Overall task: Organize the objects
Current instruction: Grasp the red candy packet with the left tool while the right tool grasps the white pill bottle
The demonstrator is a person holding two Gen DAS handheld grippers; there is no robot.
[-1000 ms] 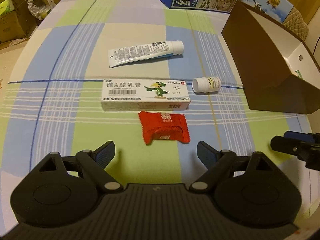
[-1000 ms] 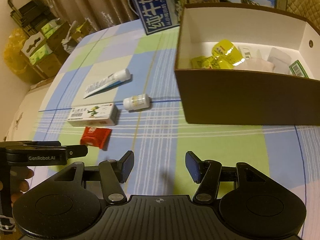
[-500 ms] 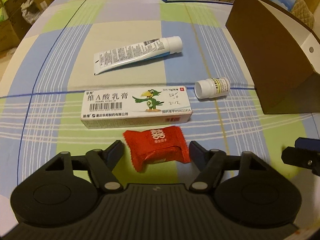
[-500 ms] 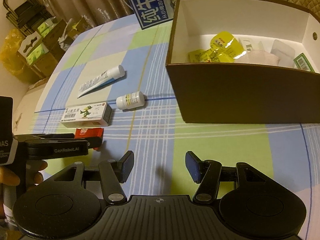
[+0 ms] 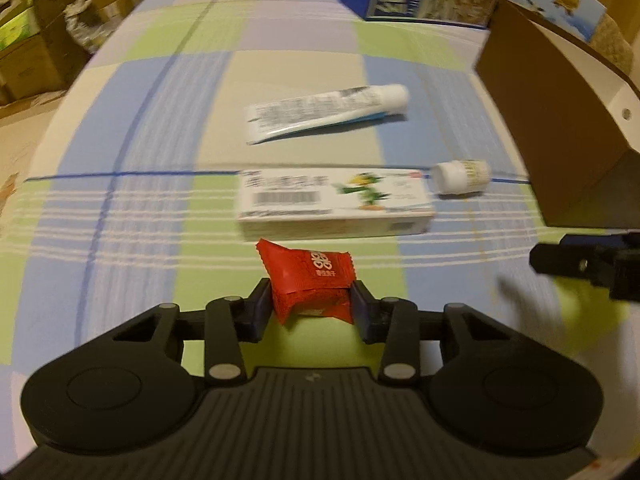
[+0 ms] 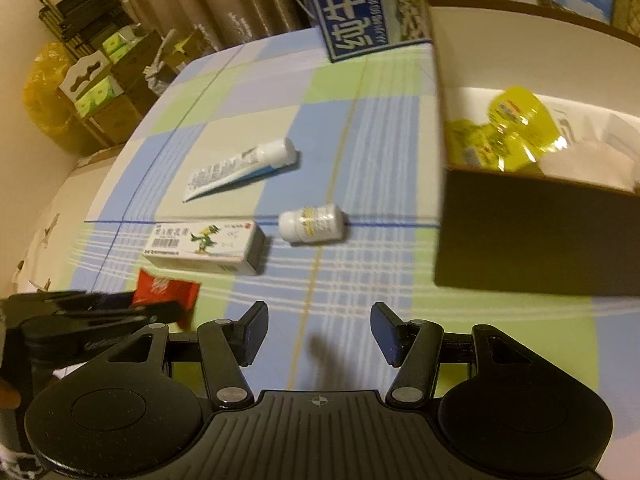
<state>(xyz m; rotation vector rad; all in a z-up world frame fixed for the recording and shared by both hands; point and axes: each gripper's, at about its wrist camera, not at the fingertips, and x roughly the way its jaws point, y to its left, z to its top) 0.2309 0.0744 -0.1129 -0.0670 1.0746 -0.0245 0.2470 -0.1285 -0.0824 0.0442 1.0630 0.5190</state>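
Change: your left gripper point(image 5: 312, 312) is now closing around the crinkled red foil snack packet point(image 5: 310, 280), which lay ahead of wide-spread fingers a second ago.
Left grip: both pads are pressing the packet's lower edges; blur leaves it unclear whether it is lifting yet.
Right grip: your right gripper point(image 6: 318, 334) is hovering with fingers spread wide, holding nothing.
Packet position: it is sitting just in front of the long white cardboard ointment box point(image 5: 336, 204) on the checked tablecloth point(image 5: 120, 200).
Direction: the brown open-topped storage box point(image 5: 560, 136) is lying ahead and to your right, so you are carrying across the right gripper's side.
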